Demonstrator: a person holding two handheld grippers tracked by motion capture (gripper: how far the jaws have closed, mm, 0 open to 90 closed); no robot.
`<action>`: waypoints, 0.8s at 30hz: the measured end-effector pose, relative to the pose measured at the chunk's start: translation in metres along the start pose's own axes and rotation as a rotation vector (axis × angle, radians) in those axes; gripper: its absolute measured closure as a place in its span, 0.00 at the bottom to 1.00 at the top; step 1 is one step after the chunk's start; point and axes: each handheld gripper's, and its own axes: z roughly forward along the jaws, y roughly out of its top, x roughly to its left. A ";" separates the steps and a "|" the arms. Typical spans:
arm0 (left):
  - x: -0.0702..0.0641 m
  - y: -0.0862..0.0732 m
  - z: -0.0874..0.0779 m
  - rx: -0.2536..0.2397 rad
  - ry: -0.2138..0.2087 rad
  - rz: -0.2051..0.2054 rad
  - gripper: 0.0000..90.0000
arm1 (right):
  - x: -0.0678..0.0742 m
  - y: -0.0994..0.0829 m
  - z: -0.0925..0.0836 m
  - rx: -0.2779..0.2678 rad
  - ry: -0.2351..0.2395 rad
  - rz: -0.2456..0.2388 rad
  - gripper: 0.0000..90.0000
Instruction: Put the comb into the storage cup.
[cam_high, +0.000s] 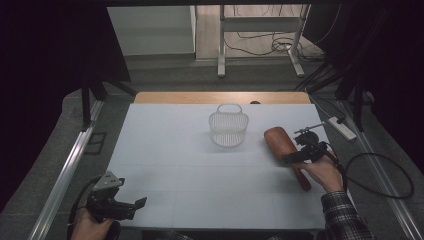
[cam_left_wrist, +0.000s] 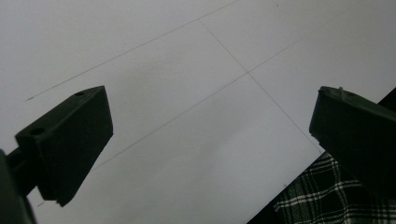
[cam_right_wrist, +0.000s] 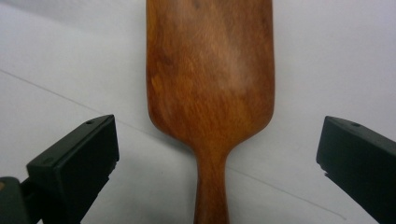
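A wooden paddle (cam_high: 285, 150) is laid flat on the white table (cam_high: 200, 170), just right of the white mesh basket (cam_high: 228, 127). The right gripper (cam_right_wrist: 217, 154) is held over the paddle's neck w/ jaws wide apart, not touching it. The left gripper (cam_high: 131, 206) is kept well apart from the basket, near-left; jaws apart, nothing btw them.
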 end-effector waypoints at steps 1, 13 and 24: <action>0.000 0.000 0.000 0.000 0.000 0.000 0.00 | 0.000 -0.001 0.001 0.012 0.005 0.001 0.00; 0.000 0.000 0.000 0.000 -0.004 0.006 0.00 | -0.002 -0.010 0.016 0.077 0.019 -0.011 0.00; -0.001 0.000 0.000 0.002 -0.003 0.008 0.00 | -0.004 -0.018 0.027 0.137 0.013 -0.037 0.00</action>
